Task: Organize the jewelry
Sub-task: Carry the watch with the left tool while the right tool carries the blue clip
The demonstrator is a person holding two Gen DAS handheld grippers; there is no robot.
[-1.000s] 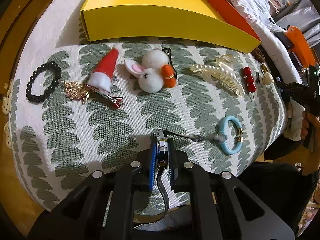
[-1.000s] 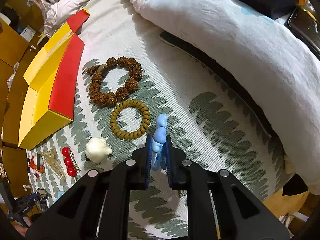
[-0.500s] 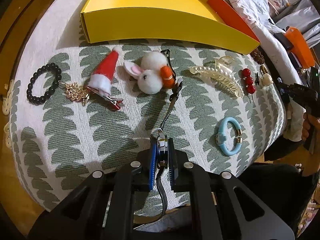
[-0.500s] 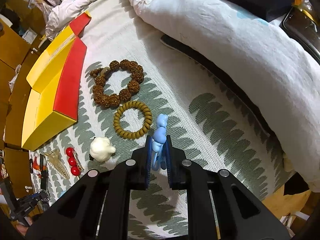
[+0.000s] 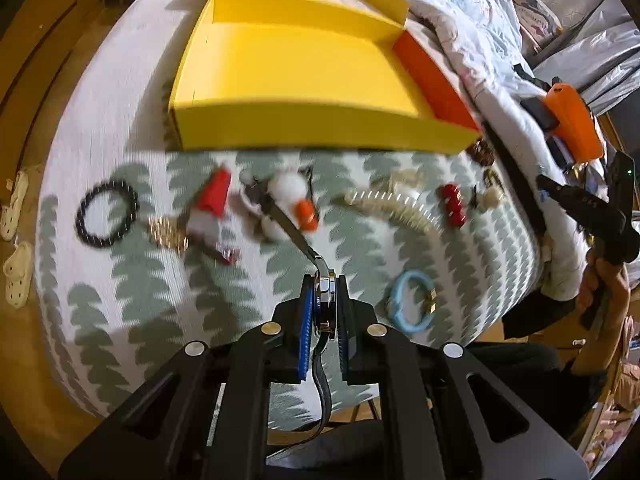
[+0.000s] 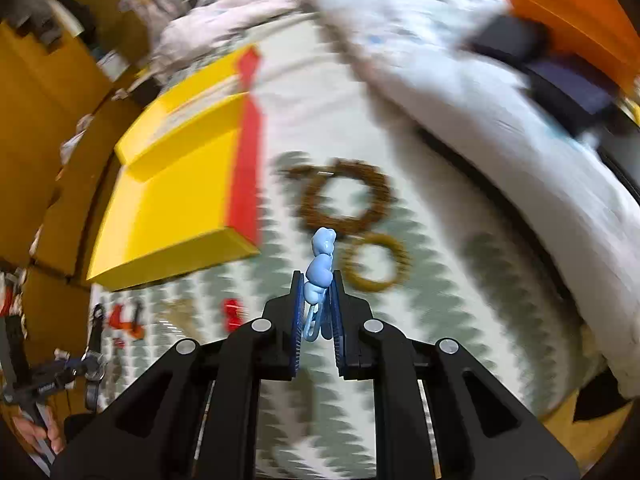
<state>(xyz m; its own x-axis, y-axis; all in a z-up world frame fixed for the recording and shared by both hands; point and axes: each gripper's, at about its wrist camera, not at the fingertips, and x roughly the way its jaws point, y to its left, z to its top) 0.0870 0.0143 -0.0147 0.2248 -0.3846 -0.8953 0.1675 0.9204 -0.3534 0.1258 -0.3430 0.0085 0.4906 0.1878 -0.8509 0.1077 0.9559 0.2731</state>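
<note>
Left tool (image 5: 324,300) tilts steeply downward, gripping what seems a watch (image 5: 325,294)

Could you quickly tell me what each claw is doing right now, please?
Left claw: closed on a wristwatch, strap dangling.
Right claw: closed on a light blue hair clip.
</note>
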